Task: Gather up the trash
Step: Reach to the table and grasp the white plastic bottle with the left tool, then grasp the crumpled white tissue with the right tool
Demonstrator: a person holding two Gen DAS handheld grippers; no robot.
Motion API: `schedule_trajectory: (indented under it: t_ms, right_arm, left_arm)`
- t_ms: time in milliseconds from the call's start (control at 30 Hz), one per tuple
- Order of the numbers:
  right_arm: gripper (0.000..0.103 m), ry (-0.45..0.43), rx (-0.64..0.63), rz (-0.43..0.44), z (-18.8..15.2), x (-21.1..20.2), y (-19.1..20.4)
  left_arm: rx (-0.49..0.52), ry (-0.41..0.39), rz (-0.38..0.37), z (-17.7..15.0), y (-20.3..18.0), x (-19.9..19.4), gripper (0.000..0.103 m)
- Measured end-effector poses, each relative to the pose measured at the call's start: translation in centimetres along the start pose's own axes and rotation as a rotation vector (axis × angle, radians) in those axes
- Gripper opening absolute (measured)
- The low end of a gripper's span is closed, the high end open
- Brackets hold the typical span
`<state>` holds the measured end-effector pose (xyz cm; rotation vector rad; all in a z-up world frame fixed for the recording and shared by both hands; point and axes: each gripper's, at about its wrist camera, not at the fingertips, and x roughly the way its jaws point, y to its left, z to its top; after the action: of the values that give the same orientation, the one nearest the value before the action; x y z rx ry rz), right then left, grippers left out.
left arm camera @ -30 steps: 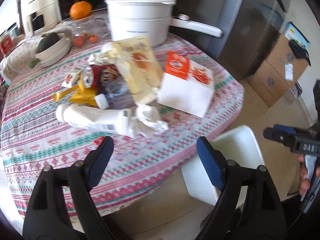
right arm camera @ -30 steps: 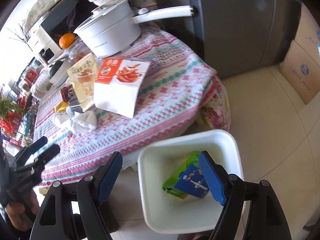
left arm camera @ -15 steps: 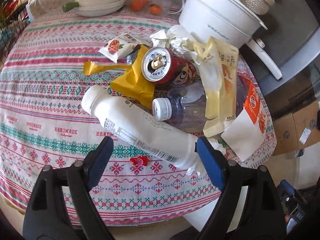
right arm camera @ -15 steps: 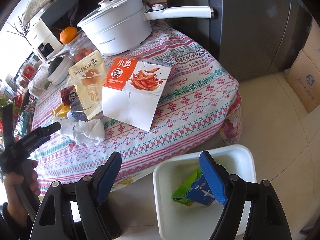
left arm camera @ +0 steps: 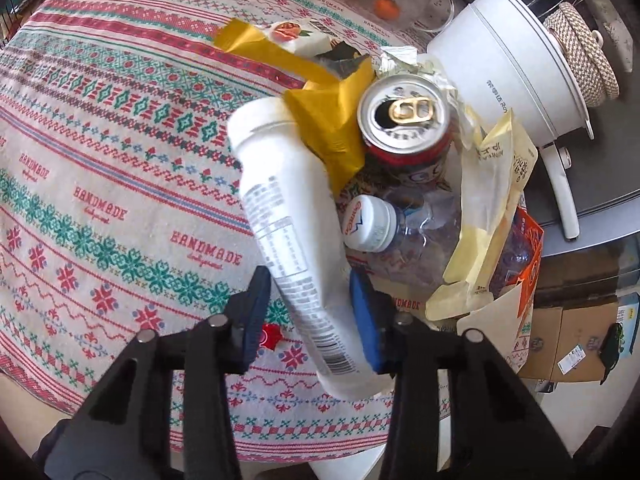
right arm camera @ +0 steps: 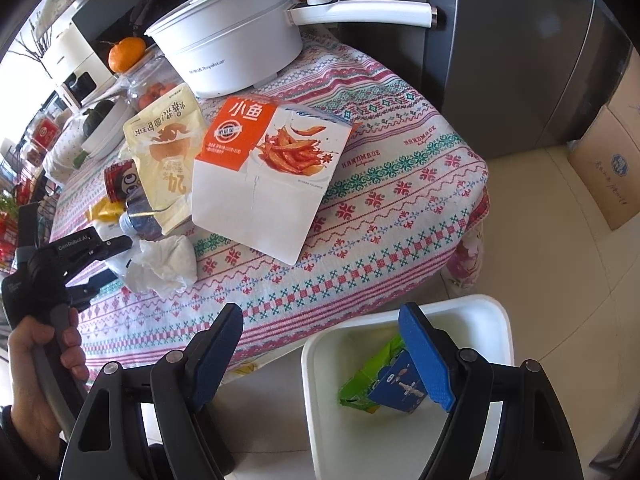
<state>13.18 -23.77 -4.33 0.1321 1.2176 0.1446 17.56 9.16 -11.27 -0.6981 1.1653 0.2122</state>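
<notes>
A trash heap lies on the patterned tablecloth (left arm camera: pixel 100 184): a white plastic bottle (left arm camera: pixel 288 208), a red can (left arm camera: pixel 404 124), a crushed clear bottle with a white cap (left arm camera: pixel 368 222), a yellow wrapper (left arm camera: pixel 332 120), a cream snack pouch (left arm camera: pixel 492 184), an orange-and-white box (right arm camera: pixel 264 168) and a crumpled tissue (right arm camera: pixel 164 264). My left gripper (left arm camera: pixel 312 304) points down at the table. Its jaws are closing, and both blue pads touch the lower body of the white bottle. My right gripper (right arm camera: pixel 324 344) hangs open and empty between the table edge and the white bin (right arm camera: pixel 472 320), which holds a green-and-blue carton (right arm camera: pixel 384 388).
A white electric pot (right arm camera: pixel 236 48) stands at the back of the table, its long handle (right arm camera: pixel 360 14) pointing out over the edge. Behind the heap are a glass jar of small oranges (left arm camera: pixel 384 0) and a dish. Cardboard boxes (right arm camera: pixel 608 168) sit on the floor by a grey cabinet.
My left gripper came down over the heap, rolled, and closed from wide open onto the white bottle. The right gripper drifted slightly toward the table, still open above the bin.
</notes>
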Motion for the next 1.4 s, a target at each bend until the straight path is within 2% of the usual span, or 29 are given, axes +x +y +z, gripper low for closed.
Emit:
schedule_trajectory:
  t_ms: [233,467,567,667,833,1000,1067,1267,1400]
  right_arm:
    - [0.082,0.021,-0.004,0.023,0.0,0.7,1.6]
    - [0.082,0.035,-0.034,0.046,0.5,1.8,4.9]
    - [0.082,0.041,-0.053,0.049,0.6,2.4,6.4]
    - [0.082,0.049,-0.068,0.056,0.8,3.3,7.7]
    - [0.082,0.064,-0.069,0.098,1.4,5.1,9.4]
    - [0.081,0.088,-0.062,0.155,2.0,7.4,10.7]
    - [0.079,0.110,-0.059,0.203,2.2,8.7,11.3]
    - [0.065,0.113,-0.062,0.259,2.7,10.2,12.4]
    - [0.051,0.119,-0.075,0.277,2.7,11.0,13.8]
  left_arm:
    - [0.029,0.046,-0.043,-0.2,1.5,-1.0,0.034]
    - [0.045,0.042,-0.064,0.7,4.7,-3.7,0.034]
    - [0.091,0.030,-0.069,1.0,5.6,-5.3,0.034]
    - [0.137,0.015,-0.075,-0.2,6.8,-7.1,0.034]
    - [0.222,-0.012,-0.067,-0.6,7.6,-9.4,0.034]
    - [0.286,-0.035,-0.049,-1.7,6.6,-10.0,0.034]
    - [0.301,-0.041,-0.046,-1.9,6.4,-10.0,0.034]
    - [0.306,-0.046,-0.036,-2.0,6.7,-10.2,0.034]
    - [0.295,-0.039,-0.033,-2.0,6.8,-10.0,0.034]
